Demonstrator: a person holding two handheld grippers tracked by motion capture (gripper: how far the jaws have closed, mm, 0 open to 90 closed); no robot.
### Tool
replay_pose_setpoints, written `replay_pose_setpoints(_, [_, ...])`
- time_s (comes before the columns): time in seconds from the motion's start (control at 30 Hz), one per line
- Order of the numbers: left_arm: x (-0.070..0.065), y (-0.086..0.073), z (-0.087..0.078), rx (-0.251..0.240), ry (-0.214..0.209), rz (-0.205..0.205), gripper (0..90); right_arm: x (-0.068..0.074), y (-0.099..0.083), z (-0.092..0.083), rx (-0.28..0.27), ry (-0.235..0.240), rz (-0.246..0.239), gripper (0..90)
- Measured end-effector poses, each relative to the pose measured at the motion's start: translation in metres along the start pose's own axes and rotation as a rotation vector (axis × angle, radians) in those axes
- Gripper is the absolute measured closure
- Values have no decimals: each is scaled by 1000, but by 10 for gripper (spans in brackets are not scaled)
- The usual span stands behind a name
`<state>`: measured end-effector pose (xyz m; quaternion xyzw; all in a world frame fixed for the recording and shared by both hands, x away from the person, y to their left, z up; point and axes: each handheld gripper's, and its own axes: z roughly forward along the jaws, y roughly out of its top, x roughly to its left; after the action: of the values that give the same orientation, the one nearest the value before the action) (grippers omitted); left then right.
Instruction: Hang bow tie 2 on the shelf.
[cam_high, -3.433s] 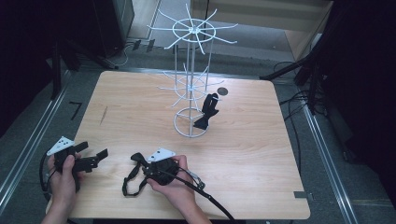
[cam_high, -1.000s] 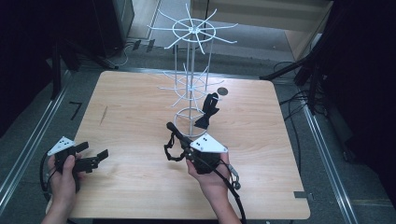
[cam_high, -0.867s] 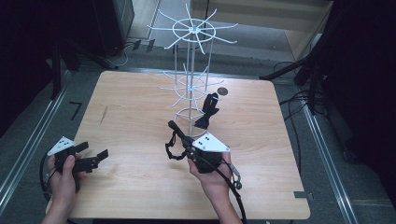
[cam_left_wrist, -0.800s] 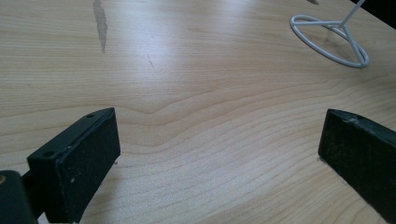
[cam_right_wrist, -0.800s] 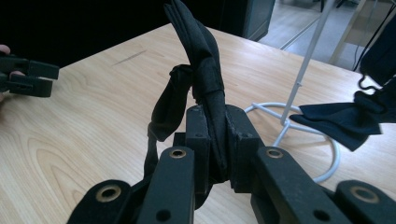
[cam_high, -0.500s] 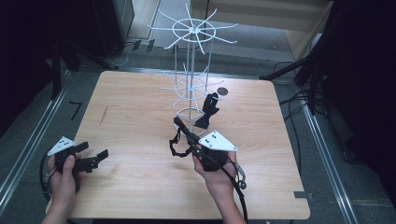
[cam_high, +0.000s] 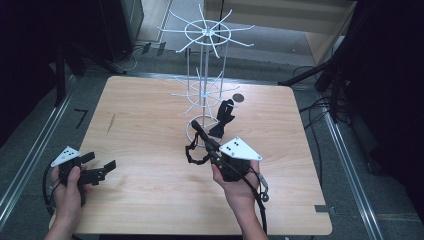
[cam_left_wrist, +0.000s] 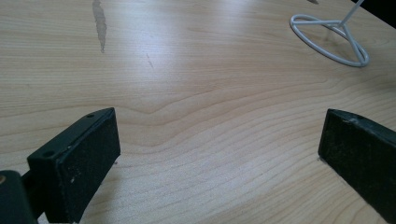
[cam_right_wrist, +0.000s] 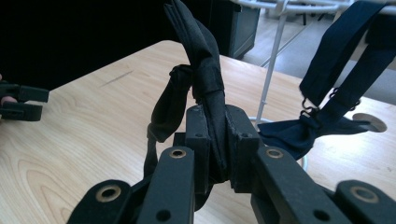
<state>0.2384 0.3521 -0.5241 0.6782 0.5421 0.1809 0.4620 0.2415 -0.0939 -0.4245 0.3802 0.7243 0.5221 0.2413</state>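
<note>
Spanning dark surroundings, pale wooden table (cam_high: 150, 125)

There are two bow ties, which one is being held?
The black bow tie, clamped between the right gripper's jaws above the table. The other, dark blue bow tie, hangs by its strap on the white wire rack.

Both grippers are chunky black plastic units. The left gripper (cam_high: 97, 171) and the right gripper (cam_high: 200, 132) each wear a light grey three-cornered plate on top with a few small dark dots on it. Jaws are flat, matte black blocks with slightly scuffed pads, and the right one's linkage arms have brass-coloured rivets. A black cable trails off each gripper. Forearms are bare, no sleeves in sight.
</note>
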Motion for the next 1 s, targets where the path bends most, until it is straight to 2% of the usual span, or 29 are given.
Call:
replay_pose_setpoints(0.6, [0, 0, 0, 2, -1, 2, 0, -7, 15, -13, -42, -18, 1, 827])
replay_pose_setpoints(1.0, [0, 0, 0, 4, -1, 1, 0, -9, 28, -19, -70, -26, -16, 826])
